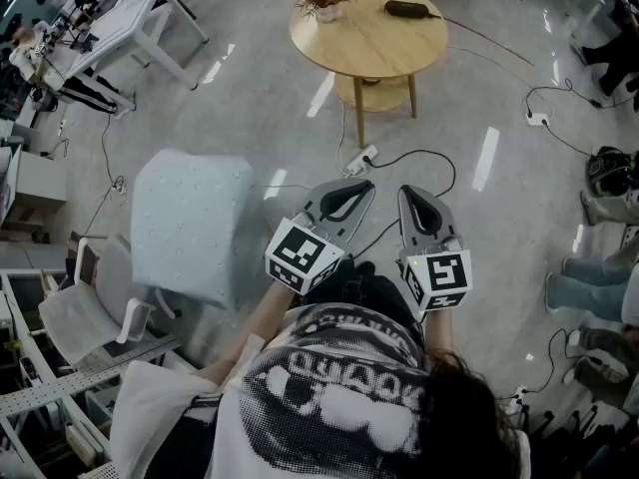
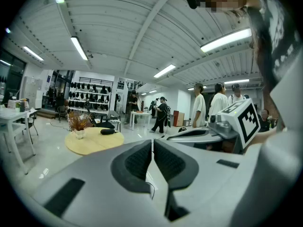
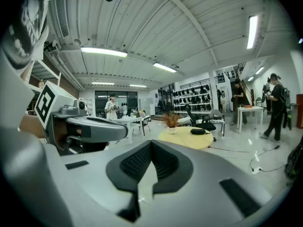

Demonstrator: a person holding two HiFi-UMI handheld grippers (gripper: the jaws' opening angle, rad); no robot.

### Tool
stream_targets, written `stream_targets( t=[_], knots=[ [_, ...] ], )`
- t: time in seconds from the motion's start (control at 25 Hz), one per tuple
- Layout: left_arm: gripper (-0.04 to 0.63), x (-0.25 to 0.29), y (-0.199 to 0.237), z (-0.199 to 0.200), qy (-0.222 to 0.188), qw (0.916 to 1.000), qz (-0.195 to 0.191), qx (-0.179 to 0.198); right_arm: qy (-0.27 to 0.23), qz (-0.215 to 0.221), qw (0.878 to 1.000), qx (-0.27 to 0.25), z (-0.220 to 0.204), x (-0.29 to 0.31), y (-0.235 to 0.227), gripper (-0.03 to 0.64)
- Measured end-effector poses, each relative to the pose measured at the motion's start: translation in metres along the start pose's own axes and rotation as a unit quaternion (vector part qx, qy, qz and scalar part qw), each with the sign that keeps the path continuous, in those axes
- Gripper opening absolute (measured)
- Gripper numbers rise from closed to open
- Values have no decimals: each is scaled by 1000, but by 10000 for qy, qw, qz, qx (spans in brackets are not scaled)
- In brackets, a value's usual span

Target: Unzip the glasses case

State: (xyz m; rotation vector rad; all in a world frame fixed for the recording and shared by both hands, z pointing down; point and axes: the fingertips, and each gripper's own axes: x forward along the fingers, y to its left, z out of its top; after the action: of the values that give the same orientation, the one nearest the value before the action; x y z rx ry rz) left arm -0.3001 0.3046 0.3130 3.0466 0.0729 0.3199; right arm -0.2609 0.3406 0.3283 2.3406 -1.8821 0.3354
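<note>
Right tool [image 3: 150, 144] closed; likely case [image 1: 404, 9] afar

From the head: steeply down, left gripper [image 1: 361, 184] and right gripper [image 1: 409, 190] close below, table [image 1: 369, 43] well ahead, at top. From each gripper: low behind own jaws, nearly level, toward that table [image 2: 90, 144] [image 3: 187, 140] at middle distance. Shared by all three: table and case [image 1: 404, 9]. Also in each gripper view: the other gripper, alongside.
</note>
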Motion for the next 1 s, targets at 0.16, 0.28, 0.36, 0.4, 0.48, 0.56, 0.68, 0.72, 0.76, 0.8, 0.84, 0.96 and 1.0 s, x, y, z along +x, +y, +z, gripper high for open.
stream_targets(
  t=[0.16,0.28,0.36,0.4,0.48,0.56,0.68,0.72,0.76,0.8,0.84,0.96,1.0],
  knots=[
    [21,4,1,3,-21,10000,-23,-10,-4,-29,10000,-40,2,0,-4,-2],
    [21,8,2,2,-3,10000,-37,3,-67,-118,9999,23,2,-1,-11,-2],
    [21,10,3,2,13,10000,-41,-1,-124,-154,9998,76,3,-3,-15,-2],
    [21,12,3,2,14,10000,-44,-4,-145,-158,9997,88,3,-4,-17,-2],
    [21,15,2,3,10,10000,-64,-10,-151,-167,9997,87,3,-6,-20,-2],
    [21,18,-1,3,16,10000,-97,-11,-117,-182,9997,91,0,-7,-23,0],
    [21,20,-5,0,79,9999,-135,-3,-55,-160,9998,125,-5,-7,-24,-1],
    [21,20,-6,-1,109,9998,-139,-1,-37,-142,9998,134,-6,-7,-24,-1],
    [21,21,-6,-2,136,9998,-137,2,-24,-123,9998,145,-7,-6,-24,0],
    [21,21,-5,-3,159,9998,-132,6,-15,-104,9998,158,-7,-4,-24,0],
    [21,22,-4,-4,175,9998,-123,9,-12,-84,9998,170,-7,-3,-24,-1],
    [21,23,4,-4,192,9998,-79,20,-11,-23,9998,173,-8,5,-23,0],
    [21,25,7,-4,198,9998,-67,21,-9,-8,9999,168,-8,9,-24,0]
  ],
)
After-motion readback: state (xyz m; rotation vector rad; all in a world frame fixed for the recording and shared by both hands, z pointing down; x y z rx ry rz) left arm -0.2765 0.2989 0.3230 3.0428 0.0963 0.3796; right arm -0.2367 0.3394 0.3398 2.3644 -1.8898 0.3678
